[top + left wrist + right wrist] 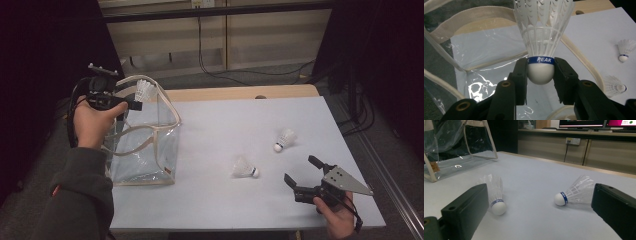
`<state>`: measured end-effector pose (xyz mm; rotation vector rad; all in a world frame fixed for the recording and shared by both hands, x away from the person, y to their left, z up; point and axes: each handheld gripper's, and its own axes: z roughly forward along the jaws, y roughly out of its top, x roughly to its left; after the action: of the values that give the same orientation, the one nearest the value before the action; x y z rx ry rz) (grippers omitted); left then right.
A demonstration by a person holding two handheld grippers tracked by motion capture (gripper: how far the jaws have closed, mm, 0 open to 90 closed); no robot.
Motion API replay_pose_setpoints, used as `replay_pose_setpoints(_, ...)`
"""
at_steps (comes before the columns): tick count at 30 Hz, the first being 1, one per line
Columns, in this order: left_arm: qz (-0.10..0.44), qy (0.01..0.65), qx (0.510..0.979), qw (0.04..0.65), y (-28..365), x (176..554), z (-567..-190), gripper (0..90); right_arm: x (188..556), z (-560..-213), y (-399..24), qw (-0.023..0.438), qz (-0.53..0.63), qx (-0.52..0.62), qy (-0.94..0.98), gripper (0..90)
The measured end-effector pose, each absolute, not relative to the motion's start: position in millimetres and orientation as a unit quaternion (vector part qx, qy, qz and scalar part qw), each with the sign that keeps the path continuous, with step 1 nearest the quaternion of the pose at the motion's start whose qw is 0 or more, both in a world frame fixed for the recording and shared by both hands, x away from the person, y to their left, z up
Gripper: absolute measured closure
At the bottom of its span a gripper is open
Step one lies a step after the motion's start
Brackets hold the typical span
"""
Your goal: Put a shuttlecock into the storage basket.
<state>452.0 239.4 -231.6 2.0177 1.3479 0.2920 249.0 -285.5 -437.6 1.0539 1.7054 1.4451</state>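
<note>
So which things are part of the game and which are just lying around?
In the job:
- held shuttlecock, in the left gripper
- clear bag
- two shuttlecocks on the table: near, far
- right gripper, open

Just lying about:
- cables on the floor
- monitors

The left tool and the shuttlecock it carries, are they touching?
Touching. In the left gripper view, both jaws of the left tool press on the shuttlecock at its white cork.

Looked like a lab or office test room: bare white-topped table, black drapes either side of it, cables trailing on the floor behind it, monitors on the bench beyond.
</note>
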Motion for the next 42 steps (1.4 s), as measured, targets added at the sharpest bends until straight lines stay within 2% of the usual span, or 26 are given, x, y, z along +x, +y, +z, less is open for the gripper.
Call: replay_pose_setpoints(42,0.132,0.548,0.760,0.325,247.1,464.8,-248.2,65.1,248.5,-437.5,-284.7,0.329,0.552,0.402,0.653,1.1)
